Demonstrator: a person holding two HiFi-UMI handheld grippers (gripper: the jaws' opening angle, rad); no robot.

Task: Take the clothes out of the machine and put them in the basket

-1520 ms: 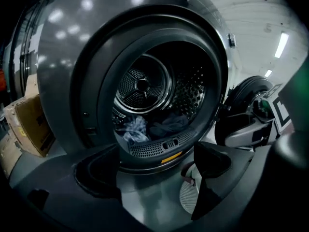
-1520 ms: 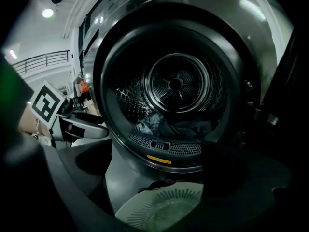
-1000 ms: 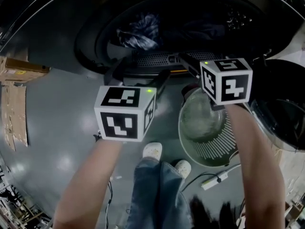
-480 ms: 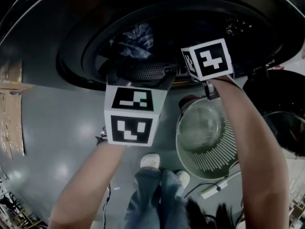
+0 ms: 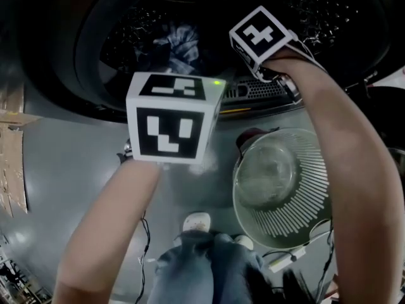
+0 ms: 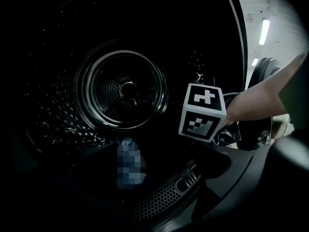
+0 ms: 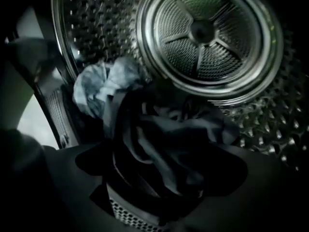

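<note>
Jaws apart on left gripper (image 6: 149, 166) and right gripper (image 7: 161, 166), both now nearer the drum (image 7: 203, 33)

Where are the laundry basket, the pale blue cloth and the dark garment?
laundry basket (image 5: 297, 201): head view, slatted wall.
pale blue cloth (image 7: 96, 88): right gripper view, crumpled middle.
dark garment (image 7: 164, 144): right gripper view, folded middle.
</note>
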